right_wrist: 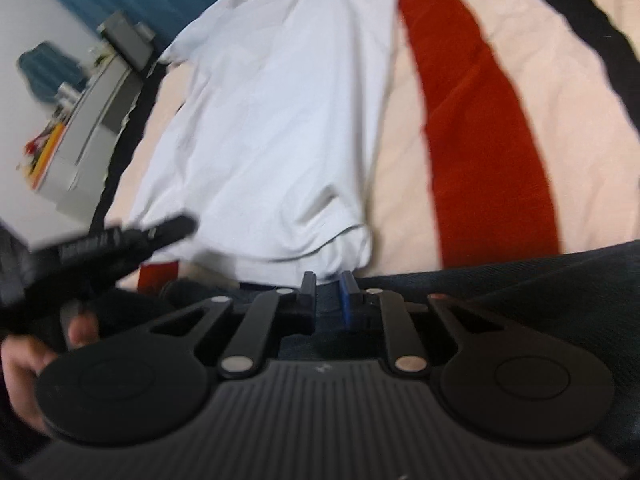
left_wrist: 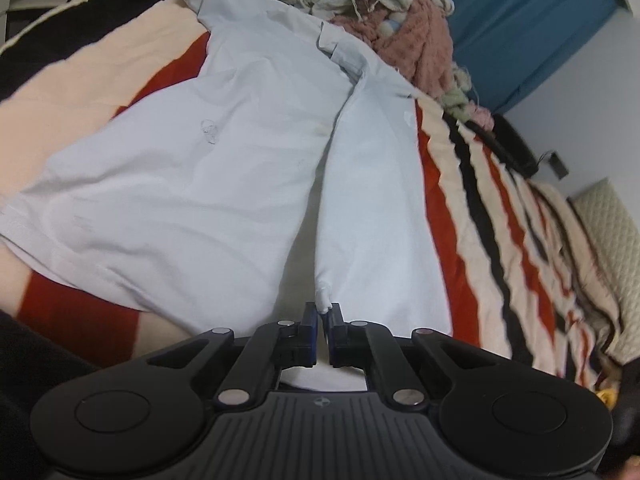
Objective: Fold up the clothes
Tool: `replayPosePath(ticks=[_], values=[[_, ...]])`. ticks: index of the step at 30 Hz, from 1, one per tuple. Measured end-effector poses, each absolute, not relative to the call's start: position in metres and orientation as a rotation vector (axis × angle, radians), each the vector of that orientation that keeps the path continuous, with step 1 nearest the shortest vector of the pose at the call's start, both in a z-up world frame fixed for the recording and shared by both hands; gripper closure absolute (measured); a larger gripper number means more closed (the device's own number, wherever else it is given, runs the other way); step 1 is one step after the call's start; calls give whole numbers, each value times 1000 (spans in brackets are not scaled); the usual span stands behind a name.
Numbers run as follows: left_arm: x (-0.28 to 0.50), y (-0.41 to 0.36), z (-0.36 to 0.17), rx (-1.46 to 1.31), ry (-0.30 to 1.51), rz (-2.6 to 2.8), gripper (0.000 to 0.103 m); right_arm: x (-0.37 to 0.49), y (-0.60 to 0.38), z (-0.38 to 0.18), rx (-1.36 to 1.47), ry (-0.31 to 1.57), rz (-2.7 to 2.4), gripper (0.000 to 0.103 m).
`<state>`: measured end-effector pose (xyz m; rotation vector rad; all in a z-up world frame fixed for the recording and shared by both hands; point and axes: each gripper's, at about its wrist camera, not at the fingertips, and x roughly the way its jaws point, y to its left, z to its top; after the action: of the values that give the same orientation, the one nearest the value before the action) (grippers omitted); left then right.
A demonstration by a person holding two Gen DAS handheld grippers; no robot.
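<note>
A white polo shirt (left_wrist: 192, 184) lies spread on a striped red, cream and black blanket (left_wrist: 500, 208), its collar (left_wrist: 340, 48) at the far end. My left gripper (left_wrist: 325, 312) is shut on a pinched bit of the shirt's hem, with a fold ridge running from it up toward the collar. In the right wrist view the shirt (right_wrist: 272, 120) lies ahead. My right gripper (right_wrist: 328, 284) is open with a small gap, just short of the shirt's near hem, with nothing between the fingers. The left gripper (right_wrist: 120, 240) shows blurred at the left there.
A heap of pink and pale clothes (left_wrist: 400, 20) lies beyond the collar against a blue curtain (left_wrist: 540, 12). A grey cabinet (right_wrist: 92, 120) with small items stands to the left of the bed. Dark blue cloth (right_wrist: 540, 280) lies right under my right gripper.
</note>
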<state>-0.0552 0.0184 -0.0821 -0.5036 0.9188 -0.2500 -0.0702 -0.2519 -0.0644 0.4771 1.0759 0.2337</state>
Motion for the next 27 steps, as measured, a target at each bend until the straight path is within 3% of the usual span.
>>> replayPosePath(ticks=[3, 7, 9, 13, 17, 27], values=[[-57, 19, -80, -499, 905, -243, 102, -59, -257, -61, 475, 1033, 200, 64], [-59, 21, -78, -494, 886, -234, 102, -38, -252, -67, 473, 1032, 207, 63], [-60, 22, -77, -491, 877, -229, 102, -27, -248, -71, 482, 1037, 252, 64], [-62, 22, -75, -488, 864, -221, 102, -10, -240, -89, 511, 1155, 260, 82], [-61, 23, -76, -492, 869, -221, 102, -19, -234, -85, 455, 1177, 296, 93], [-66, 2, -80, -278, 947, -192, 102, -45, -231, -77, 354, 1231, 324, 97]])
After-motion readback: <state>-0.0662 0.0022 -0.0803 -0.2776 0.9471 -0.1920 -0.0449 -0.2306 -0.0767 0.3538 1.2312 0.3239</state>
